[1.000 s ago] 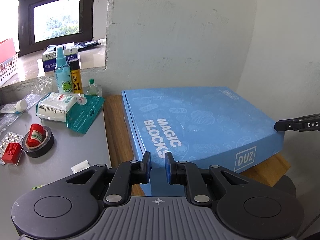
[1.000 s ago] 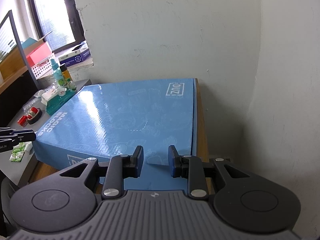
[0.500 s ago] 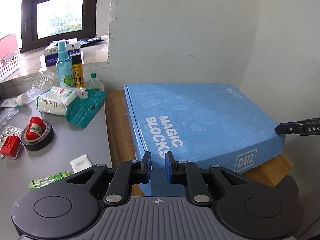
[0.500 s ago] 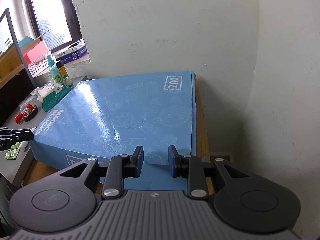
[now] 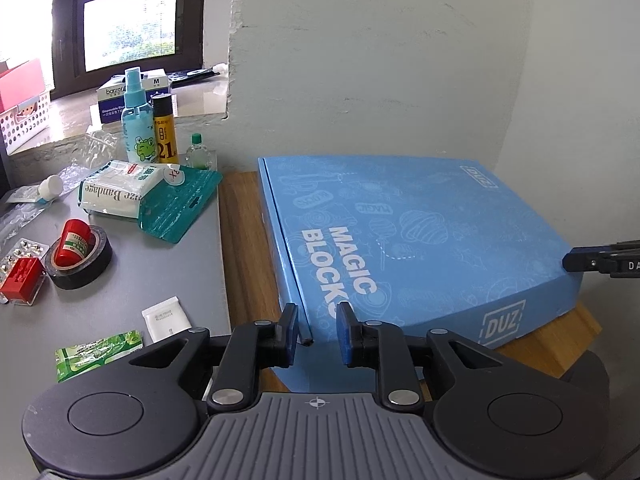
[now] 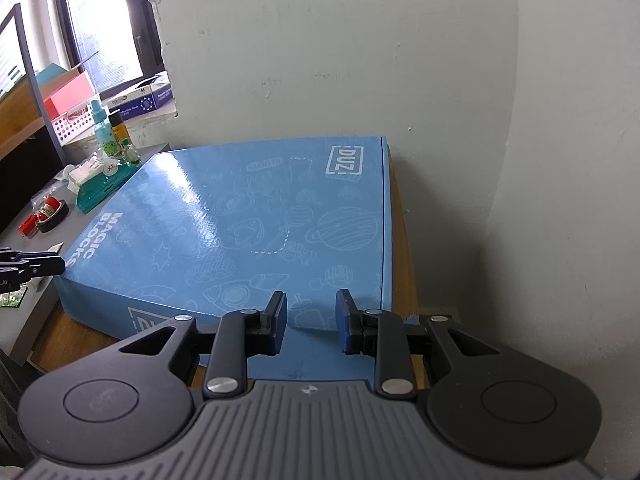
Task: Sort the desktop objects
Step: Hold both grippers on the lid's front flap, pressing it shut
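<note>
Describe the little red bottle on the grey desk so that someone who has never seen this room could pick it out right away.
Start at the big blue box on the wooden board, then look left across the grey desk. Near its left edge lies a roll of black tape, and the red bottle leans inside its hole. Its green and white label sets it apart from the plain red block beside it.

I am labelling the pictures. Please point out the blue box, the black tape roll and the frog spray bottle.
blue box (image 5: 420,216), left wrist view, lid top.
black tape roll (image 5: 86,272), left wrist view, outer side.
frog spray bottle (image 5: 138,128), left wrist view, body.
</note>
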A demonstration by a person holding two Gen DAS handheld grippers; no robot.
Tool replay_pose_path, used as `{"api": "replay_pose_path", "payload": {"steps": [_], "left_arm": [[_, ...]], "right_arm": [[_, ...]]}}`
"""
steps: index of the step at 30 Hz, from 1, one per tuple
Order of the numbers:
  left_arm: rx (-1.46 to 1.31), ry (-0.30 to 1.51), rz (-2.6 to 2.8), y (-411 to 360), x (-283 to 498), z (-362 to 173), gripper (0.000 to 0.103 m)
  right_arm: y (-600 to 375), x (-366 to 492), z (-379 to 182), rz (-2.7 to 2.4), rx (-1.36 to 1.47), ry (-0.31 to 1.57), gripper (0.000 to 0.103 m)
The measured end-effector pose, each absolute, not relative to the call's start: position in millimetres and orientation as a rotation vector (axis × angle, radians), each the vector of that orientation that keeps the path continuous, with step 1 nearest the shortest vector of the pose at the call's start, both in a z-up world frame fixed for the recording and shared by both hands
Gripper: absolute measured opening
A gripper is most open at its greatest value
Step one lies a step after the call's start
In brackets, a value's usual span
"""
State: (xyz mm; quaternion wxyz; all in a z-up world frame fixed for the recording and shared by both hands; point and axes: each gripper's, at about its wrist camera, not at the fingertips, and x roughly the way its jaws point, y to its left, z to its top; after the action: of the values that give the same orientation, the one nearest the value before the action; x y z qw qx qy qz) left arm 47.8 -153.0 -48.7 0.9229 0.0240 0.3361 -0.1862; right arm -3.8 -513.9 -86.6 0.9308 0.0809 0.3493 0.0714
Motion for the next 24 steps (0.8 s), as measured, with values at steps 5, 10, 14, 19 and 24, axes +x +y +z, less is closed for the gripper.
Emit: {"api": "replay_pose_path", "payload": {"steps": [5, 10, 14, 19, 24], "left_arm": [[0.018, 0.694, -0.382, -150, 50, -46, 0.025], [0.032, 0.636, -0.385, -150, 45, -31, 0.025], [0.050, 0.628, -0.386, -153, 44, -24, 0.025], [0.038, 0.654, -0.387, -151, 46, -32, 0.025], [0.041, 0.673, -0.386, -151, 46, -40, 0.025]], "right_arm": [[-513, -3, -84, 0.138, 0.160, 0.717, 0.031], [-515, -7, -70, 0.143, 0.156, 0.680, 0.031], [-515, -8, -58, 0.142, 0.140, 0.664, 0.031], [-514, -7, -58, 0.138, 0.132, 0.675, 0.031], [-512, -7, -66, 0.139, 0.137, 0.692, 0.031]]}}
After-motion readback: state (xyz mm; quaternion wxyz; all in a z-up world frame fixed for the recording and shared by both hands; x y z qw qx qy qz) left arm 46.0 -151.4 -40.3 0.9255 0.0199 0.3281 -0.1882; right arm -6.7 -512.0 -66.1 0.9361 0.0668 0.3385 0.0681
